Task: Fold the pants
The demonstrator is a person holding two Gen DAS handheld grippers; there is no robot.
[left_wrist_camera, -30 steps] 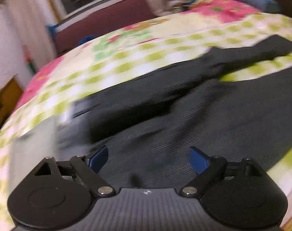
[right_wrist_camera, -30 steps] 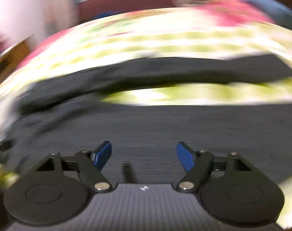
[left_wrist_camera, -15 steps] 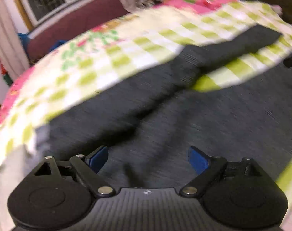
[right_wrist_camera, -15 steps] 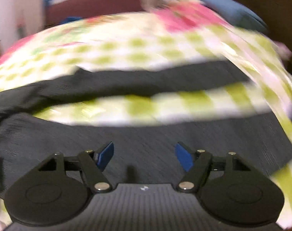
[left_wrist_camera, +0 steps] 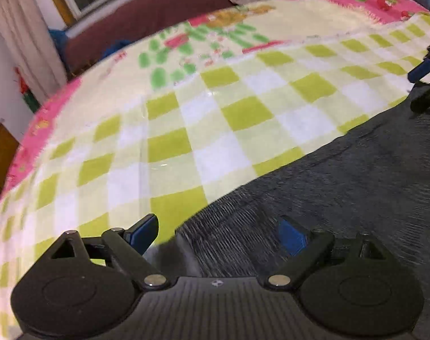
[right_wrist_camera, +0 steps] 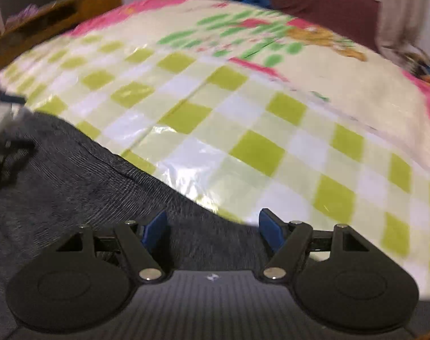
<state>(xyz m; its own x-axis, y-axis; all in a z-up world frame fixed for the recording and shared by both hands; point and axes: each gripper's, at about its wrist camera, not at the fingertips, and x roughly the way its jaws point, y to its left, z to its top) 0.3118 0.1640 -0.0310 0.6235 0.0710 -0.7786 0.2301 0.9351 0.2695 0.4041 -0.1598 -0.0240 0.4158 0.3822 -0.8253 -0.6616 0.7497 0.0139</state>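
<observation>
1. While the pants point(left_wrist_camera: 342, 198) lie flat on the bed, both grippers sit low at their far edge, with jaws wide apart and nothing held
2. The left gripper point(left_wrist_camera: 217, 235) is at the left end of that edge. Its left finger is over the blanket point(left_wrist_camera: 186, 119) and its right finger is over the dark cloth
3. The right gripper point(right_wrist_camera: 213, 228) is at the right end. The cloth edge runs between its fingers, and the right finger is close to the blanket
4. In the left view, the other gripper shows at the far right. In the right view, a dark shape at the far left may be the left one, but it is too blurry to be sure
5. I think one fold may be done, as the pants look like one wide dark strip with no split legs showing. I cannot be sure, as much of them is out of view. More folds are likely left
6. The far edge of the pants is a clear line, a bit wavy and ribbed. It should be easy to pinch
7. Past that edge, the checked blanket is bare a long way, so there is lots of room to move. A dark red headboard point(left_wrist_camera: 147, 17) and a wood table point(right_wrist_camera: 53, 14) are well apart from the grippers
</observation>
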